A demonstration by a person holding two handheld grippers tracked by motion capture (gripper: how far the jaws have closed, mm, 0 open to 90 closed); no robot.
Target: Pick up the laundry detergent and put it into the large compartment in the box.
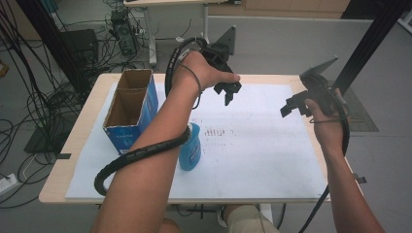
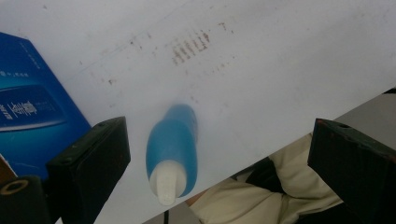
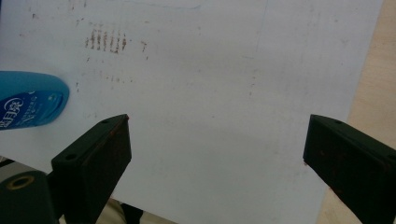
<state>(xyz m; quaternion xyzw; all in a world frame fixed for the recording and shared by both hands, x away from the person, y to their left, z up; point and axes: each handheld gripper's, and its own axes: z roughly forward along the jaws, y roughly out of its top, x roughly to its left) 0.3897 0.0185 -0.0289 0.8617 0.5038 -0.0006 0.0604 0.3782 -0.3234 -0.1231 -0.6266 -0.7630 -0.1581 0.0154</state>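
Observation:
A blue bottle (image 1: pixel 192 151) with a white cap stands on the white sheet (image 1: pixel 257 150) near the table's front, partly behind my left forearm. In the left gripper view the blue bottle (image 2: pixel 172 145) is seen from above, well below and between the jaws. My left gripper (image 1: pixel 227 94) is held high over the back of the sheet, open and empty (image 2: pixel 219 135). My right gripper (image 1: pixel 292 108) hovers over the sheet's right side, open with nothing between its jaws (image 3: pixel 215 130). The right gripper view catches the bottle (image 3: pixel 30 100) at its left edge.
An open blue cardboard box (image 1: pixel 130 110) stands at the table's left, close to the bottle; its side (image 2: pixel 32 107) is in the left gripper view. Brown marks (image 1: pixel 217 131) stain the sheet's middle. Cables and equipment (image 1: pixel 121 29) lie on the floor behind. A black post (image 1: pixel 369 43) rises at the right.

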